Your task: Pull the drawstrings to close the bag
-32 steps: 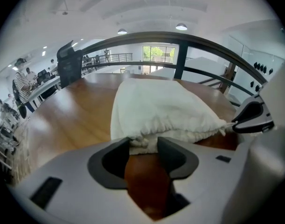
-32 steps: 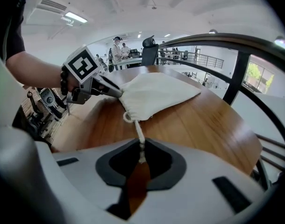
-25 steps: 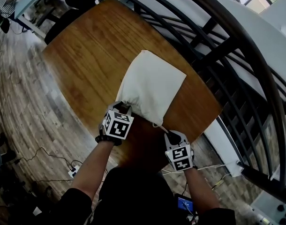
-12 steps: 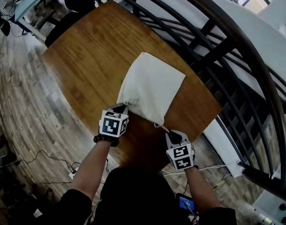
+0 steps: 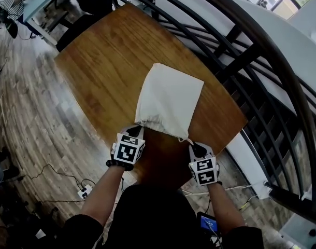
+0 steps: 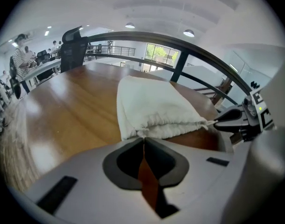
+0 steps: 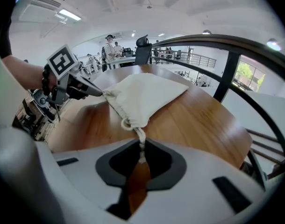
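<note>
A cream cloth bag (image 5: pixel 169 98) lies flat on the brown wooden table (image 5: pixel 106 61), its puckered mouth toward me. My left gripper (image 5: pixel 136 132) is shut at the left corner of the mouth (image 6: pixel 141 133); the cord itself is hidden between the pads. My right gripper (image 5: pixel 192 146) is shut on the right drawstring (image 7: pixel 140 139), which runs taut from a small loop at the bag's (image 7: pixel 142 94) right corner. Each gripper shows in the other's view: the right gripper (image 6: pixel 216 122) and the left gripper (image 7: pixel 101 94) sit at opposite ends of the gathered mouth.
A black curved railing (image 5: pixel 261 51) runs along the table's far and right sides. The table's near edge (image 5: pixel 163 183) lies just under my hands. Cables and a power strip (image 5: pixel 83 191) lie on the plank floor. An office chair (image 6: pixel 73 50) and people at desks stand beyond the table.
My left gripper, open around the bag's left corner a second ago, has shut on it and drawn back slightly. The right gripper kept its hold and shifted a little toward me.
</note>
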A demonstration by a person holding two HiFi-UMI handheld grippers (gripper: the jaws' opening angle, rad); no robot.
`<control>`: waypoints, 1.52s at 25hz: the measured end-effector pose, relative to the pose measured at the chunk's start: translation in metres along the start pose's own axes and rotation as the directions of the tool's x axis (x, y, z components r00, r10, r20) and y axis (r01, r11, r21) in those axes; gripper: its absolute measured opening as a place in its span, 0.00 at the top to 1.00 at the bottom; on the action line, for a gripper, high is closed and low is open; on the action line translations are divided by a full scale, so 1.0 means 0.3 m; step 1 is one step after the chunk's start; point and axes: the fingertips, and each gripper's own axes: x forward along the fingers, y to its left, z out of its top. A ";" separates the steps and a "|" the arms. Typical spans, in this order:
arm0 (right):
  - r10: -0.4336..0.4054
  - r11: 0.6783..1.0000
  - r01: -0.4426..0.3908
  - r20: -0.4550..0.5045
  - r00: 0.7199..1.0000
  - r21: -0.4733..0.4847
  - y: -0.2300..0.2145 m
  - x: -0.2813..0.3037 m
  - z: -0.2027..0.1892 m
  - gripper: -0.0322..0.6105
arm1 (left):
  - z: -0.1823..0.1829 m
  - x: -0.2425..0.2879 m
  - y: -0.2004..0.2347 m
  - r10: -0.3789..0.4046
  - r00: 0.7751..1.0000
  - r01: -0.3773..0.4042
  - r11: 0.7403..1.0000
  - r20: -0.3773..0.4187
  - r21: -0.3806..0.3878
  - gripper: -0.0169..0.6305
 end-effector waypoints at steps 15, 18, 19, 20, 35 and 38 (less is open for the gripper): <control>-0.146 0.987 0.148 -0.035 0.989 0.065 -0.171 0.041 0.029 0.91 | -0.143 -0.163 0.089 0.057 0.998 -0.057 0.998 0.021 0.001 0.95; -0.171 0.984 0.173 -0.039 0.985 0.044 -0.192 0.036 0.033 0.91 | -0.160 -0.171 0.150 0.118 0.993 -0.118 0.993 0.026 0.000 0.95; -0.181 0.983 0.183 -0.041 0.983 0.030 -0.197 0.033 0.033 0.91 | -0.172 -0.174 0.169 0.134 0.991 -0.134 0.991 0.021 -0.006 0.95; -0.187 0.982 0.188 -0.042 0.981 0.017 -0.200 0.030 0.031 0.91 | -0.183 -0.178 0.184 0.144 0.989 -0.144 0.989 0.015 -0.017 0.95; -0.141 0.990 0.141 -0.028 0.990 -0.001 -0.141 0.021 0.028 0.90 | -0.228 -0.159 0.167 0.122 0.992 -0.124 0.991 0.037 0.051 0.88; -0.129 0.992 0.129 -0.024 0.991 -0.012 -0.125 0.022 0.038 0.90 | -0.194 -0.127 0.122 0.085 0.996 -0.088 0.986 0.029 0.142 0.74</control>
